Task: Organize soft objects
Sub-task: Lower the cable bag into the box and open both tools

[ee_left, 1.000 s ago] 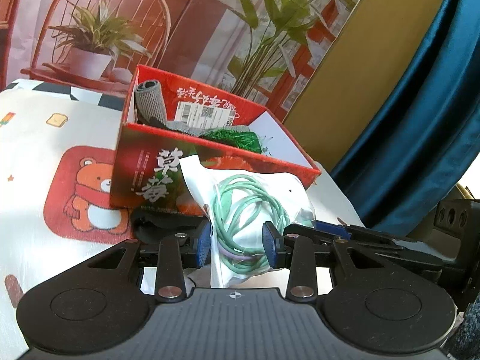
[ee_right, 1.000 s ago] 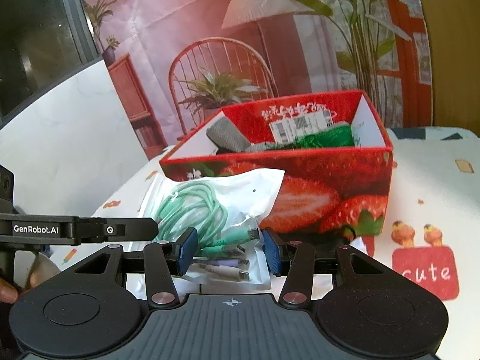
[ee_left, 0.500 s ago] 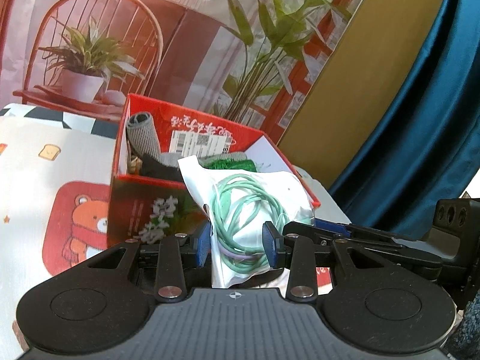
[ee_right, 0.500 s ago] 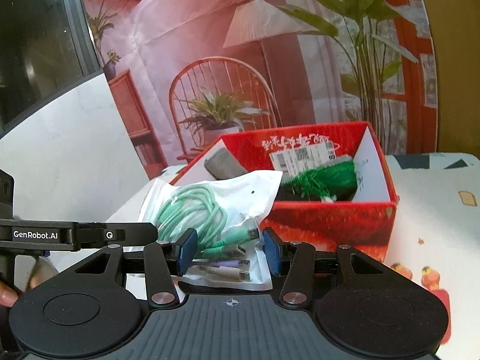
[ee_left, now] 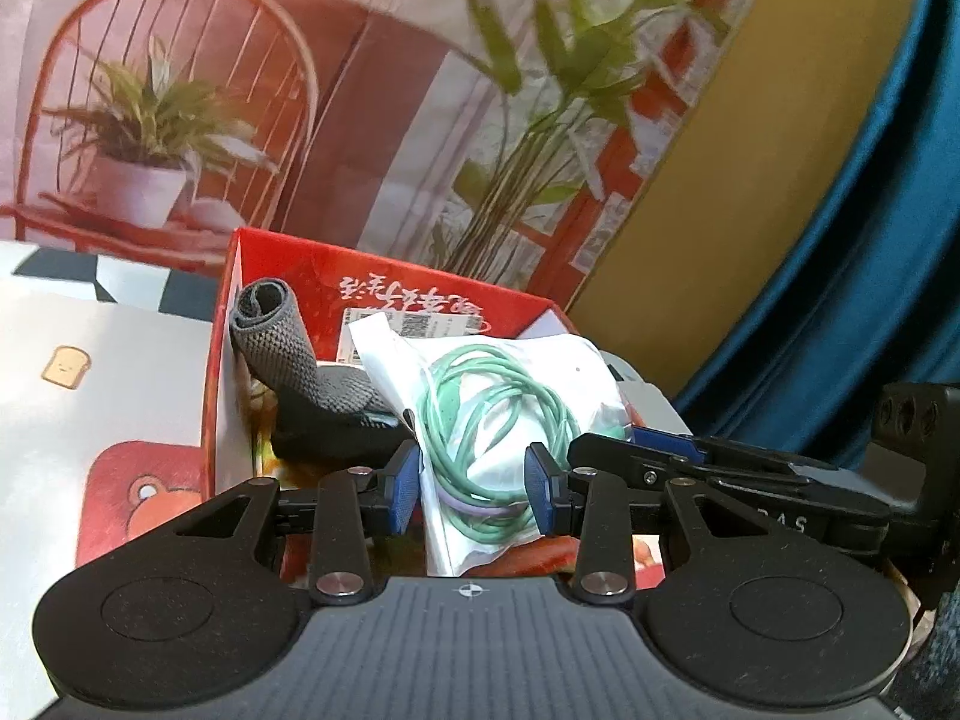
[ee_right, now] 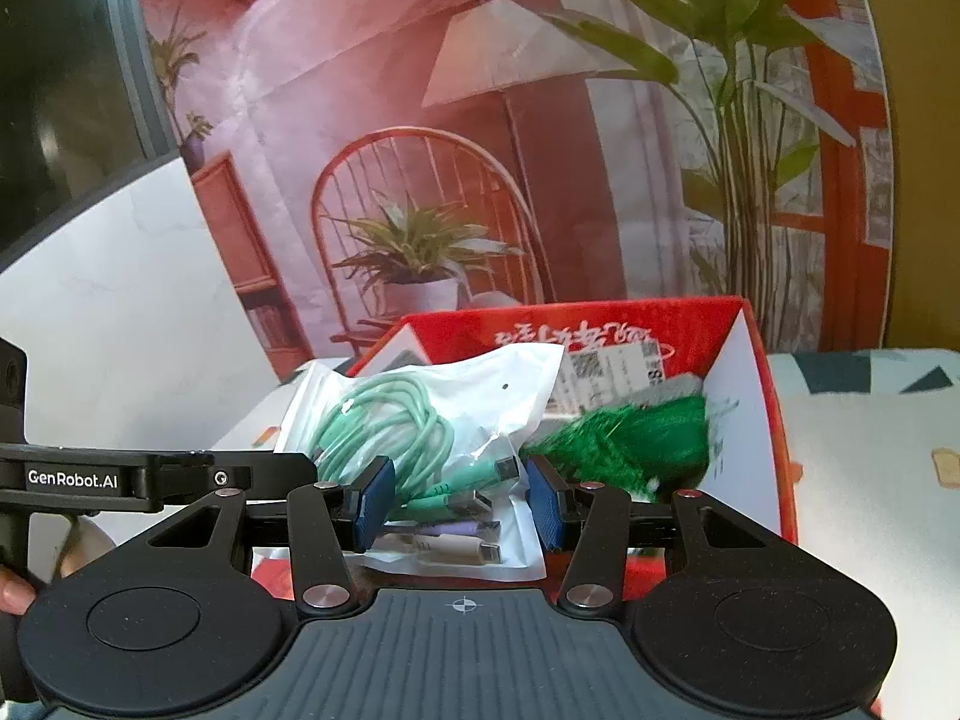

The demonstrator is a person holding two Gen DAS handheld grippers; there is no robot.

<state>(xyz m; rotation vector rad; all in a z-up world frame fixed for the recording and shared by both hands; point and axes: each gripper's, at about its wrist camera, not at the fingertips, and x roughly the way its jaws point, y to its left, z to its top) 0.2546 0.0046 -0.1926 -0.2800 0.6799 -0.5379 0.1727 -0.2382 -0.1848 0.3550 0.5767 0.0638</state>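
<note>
A clear plastic bag of coiled green cables hangs over the open red strawberry box. My left gripper is shut on the bag's one side. My right gripper is shut on its other side, at the plug end. Inside the box lie a rolled grey knit cloth, a dark item and a green tufted thing.
The box stands on a white tablecloth with cartoon prints. A printed backdrop of a chair and plants rises behind it. A blue curtain hangs at the right.
Both grippers have risen and moved forward with the bag, from in front of the box's near wall to above its opening.
</note>
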